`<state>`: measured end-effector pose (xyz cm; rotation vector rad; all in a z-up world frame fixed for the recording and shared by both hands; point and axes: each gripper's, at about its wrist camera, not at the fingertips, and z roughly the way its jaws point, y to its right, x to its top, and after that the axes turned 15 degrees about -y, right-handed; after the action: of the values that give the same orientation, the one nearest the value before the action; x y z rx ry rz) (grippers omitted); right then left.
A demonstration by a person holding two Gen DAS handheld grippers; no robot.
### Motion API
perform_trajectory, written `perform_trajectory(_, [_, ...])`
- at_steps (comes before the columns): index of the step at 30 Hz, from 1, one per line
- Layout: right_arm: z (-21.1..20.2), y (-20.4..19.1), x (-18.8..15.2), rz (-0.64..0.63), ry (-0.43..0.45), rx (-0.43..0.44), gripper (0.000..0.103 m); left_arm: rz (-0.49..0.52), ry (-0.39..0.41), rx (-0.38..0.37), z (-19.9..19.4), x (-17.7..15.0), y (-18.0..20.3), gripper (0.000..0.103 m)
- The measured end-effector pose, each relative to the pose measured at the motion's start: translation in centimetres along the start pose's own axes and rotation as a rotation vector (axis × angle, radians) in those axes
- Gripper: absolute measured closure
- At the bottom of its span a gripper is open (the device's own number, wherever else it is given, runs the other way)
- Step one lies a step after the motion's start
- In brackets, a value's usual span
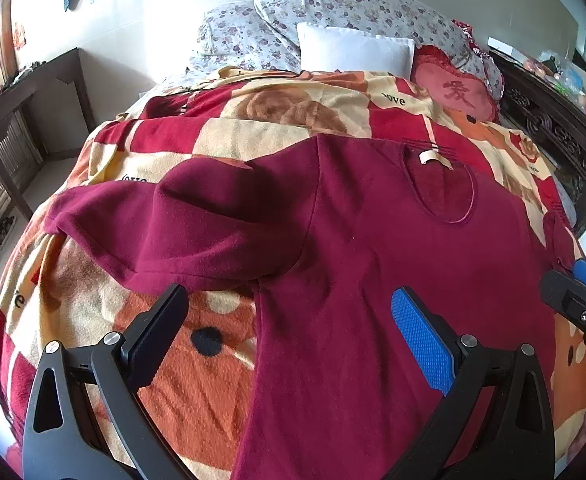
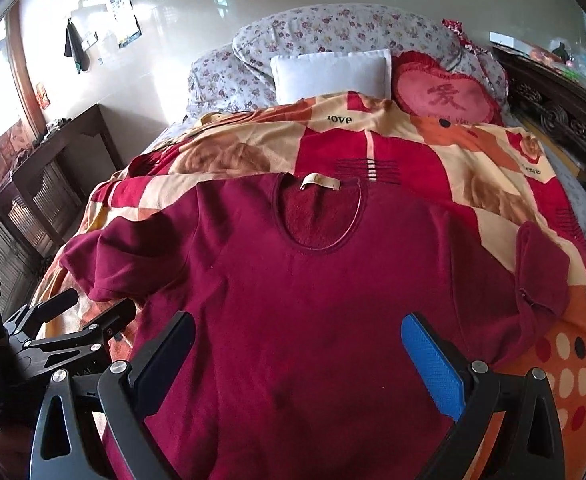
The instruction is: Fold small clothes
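A maroon short-sleeved shirt lies face up on a red, orange and cream blanket, neck opening toward the pillows. Its left sleeve spreads out sideways, and its right sleeve lies bunched at the blanket's edge. My left gripper hovers open over the shirt's left armpit, holding nothing. Over the shirt's lower body my right gripper is open and empty too. Each gripper shows at the edge of the other's view: the right gripper and the left gripper.
Floral pillows, a white cushion and a red heart cushion sit at the bed's head. A dark wooden table stands by the wall on the left. A carved dark wooden frame runs along the right.
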<state>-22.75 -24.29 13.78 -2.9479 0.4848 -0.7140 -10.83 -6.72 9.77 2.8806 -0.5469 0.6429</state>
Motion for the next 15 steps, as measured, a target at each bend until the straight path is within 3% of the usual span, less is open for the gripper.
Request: perform_trajectory(15, [2.1,0.1,0.4,0.021,-0.027,-0.015,0.001,0.000,-0.017,0.021,1.1,0.4,-0.4,0.001])
